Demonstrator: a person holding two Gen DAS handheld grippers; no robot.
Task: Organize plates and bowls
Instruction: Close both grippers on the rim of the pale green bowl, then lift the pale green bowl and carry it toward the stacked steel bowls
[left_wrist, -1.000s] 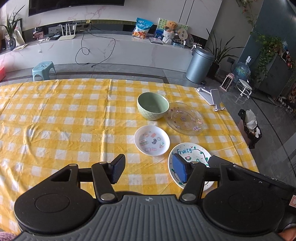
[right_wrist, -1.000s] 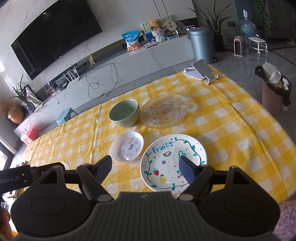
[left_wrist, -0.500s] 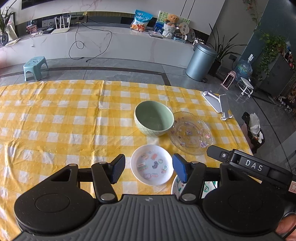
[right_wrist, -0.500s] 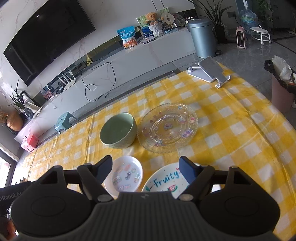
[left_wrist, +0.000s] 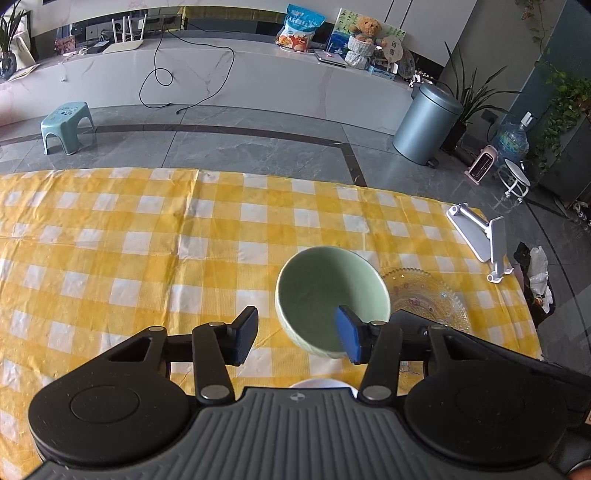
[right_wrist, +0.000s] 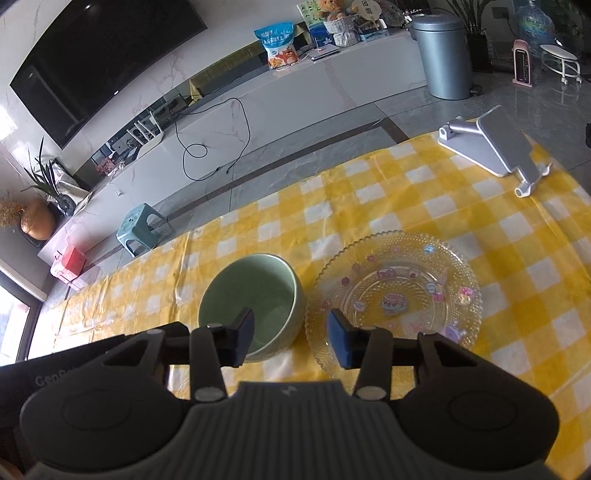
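A pale green bowl (left_wrist: 325, 291) stands upright on the yellow checked tablecloth (left_wrist: 147, 258); it also shows in the right wrist view (right_wrist: 255, 295). A clear glass plate with stickers (right_wrist: 399, 295) lies just right of it, partly visible in the left wrist view (left_wrist: 424, 299). My left gripper (left_wrist: 295, 338) is open, its right pad over the bowl's near rim. My right gripper (right_wrist: 290, 338) is open, hovering over the gap between bowl and glass plate. A sliver of a small white plate (left_wrist: 321, 384) shows under the left gripper.
A grey phone stand (right_wrist: 491, 151) lies at the table's far right corner, also in the left wrist view (left_wrist: 480, 236). The table's far edge drops to a grey tiled floor. A blue stool (left_wrist: 66, 125) and a grey bin (left_wrist: 424, 125) stand beyond.
Both grippers have moved forward over the table toward the green bowl and glass plate. The "Fruity" plate and most of the small white plate have dropped out of view beneath them.
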